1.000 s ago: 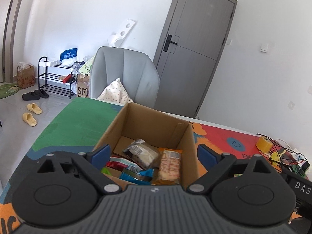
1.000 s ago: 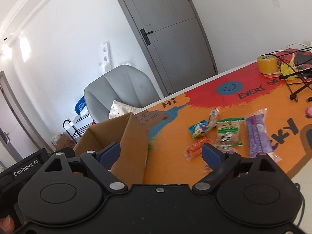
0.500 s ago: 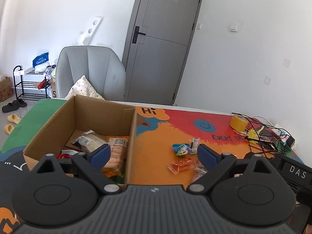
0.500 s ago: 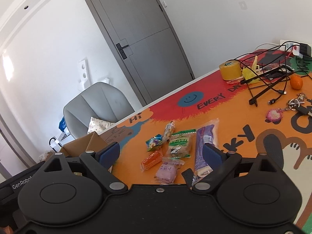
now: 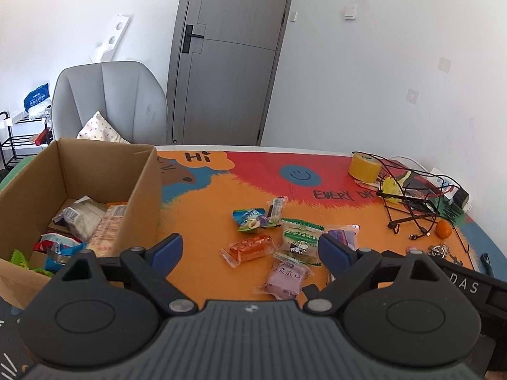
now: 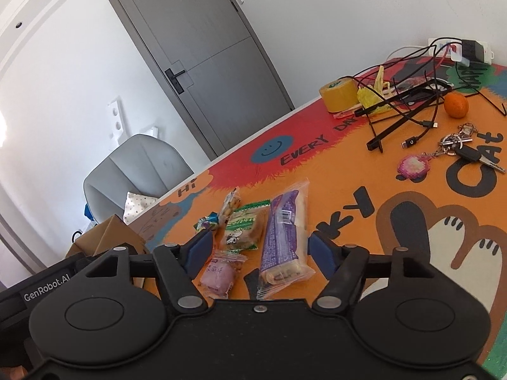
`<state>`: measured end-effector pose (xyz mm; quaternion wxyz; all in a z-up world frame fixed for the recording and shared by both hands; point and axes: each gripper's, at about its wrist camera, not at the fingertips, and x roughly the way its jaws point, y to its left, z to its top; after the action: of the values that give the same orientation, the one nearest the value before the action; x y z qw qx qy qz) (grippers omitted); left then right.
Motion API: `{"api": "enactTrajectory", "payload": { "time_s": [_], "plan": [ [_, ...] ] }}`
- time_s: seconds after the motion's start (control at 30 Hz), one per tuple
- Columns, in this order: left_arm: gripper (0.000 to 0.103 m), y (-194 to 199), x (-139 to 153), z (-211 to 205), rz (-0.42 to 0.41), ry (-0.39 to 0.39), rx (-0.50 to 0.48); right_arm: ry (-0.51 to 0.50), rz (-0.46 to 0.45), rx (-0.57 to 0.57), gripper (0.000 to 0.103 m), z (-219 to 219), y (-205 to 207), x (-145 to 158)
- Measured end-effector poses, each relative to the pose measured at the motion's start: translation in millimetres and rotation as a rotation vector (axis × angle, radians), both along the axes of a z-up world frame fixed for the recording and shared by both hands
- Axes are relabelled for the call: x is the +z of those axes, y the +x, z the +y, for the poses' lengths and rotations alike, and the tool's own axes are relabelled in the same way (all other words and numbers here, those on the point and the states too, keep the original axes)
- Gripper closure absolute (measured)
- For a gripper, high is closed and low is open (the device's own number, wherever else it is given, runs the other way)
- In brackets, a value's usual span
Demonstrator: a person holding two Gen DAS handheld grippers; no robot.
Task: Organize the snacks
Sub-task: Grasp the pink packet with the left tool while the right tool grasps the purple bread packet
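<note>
A cardboard box (image 5: 144, 190) at the left of the mat holds several snack packets. To its right, loose snacks lie on the orange mat: an orange packet (image 5: 248, 248), a green-and-white packet (image 5: 301, 240), a pink packet (image 5: 286, 277) and a blue-green packet (image 5: 252, 220). My left gripper (image 5: 250, 248) hovers above them, wide open and closing slightly, touching nothing. My right gripper (image 6: 259, 248) is closing. The long purple packet (image 6: 283, 237) lies between its fingers, and the pads stand clear of it. The pink packet (image 6: 220, 274) lies by its left finger.
A yellow tape roll (image 5: 364, 169), tangled black cables (image 6: 408, 107), an orange fruit (image 6: 455, 104) and keys (image 6: 459, 148) crowd the mat's right side. A grey chair (image 5: 107, 101) stands behind the box, with a grey door (image 5: 228, 57) beyond.
Both grippers have swung right and lower, from the box toward the loose snacks. The right jaws have narrowed around the purple packet.
</note>
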<state>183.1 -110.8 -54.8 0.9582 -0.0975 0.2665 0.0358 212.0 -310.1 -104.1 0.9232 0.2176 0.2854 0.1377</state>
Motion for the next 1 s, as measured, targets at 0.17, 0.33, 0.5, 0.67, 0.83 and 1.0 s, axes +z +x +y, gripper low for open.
{"api": "enactTrajectory", "payload": {
  "time_s": [0.17,0.33,0.5,0.67,0.83,1.0],
  "plan": [
    [0.016,16,-15,-10,0.032,0.005,-0.011,0.010,0.041,0.000,0.040,-2,12,-15],
    [0.023,34,-34,-16,0.082,0.005,-0.016,0.013,0.073,0.009,0.042,-1,25,-30],
    [0.028,48,-49,-20,0.124,0.004,-0.021,0.024,0.098,0.017,0.048,0,37,-42],
    [0.029,57,-60,-24,0.154,0.000,-0.026,0.021,0.107,0.030,0.060,1,44,-48],
    [0.031,63,-67,-31,0.171,0.001,-0.042,0.023,0.109,0.055,0.074,0,39,-47],
    [0.058,64,-72,-38,0.167,0.026,-0.063,0.012,0.117,0.035,0.074,-7,32,-44]
  ]
}}
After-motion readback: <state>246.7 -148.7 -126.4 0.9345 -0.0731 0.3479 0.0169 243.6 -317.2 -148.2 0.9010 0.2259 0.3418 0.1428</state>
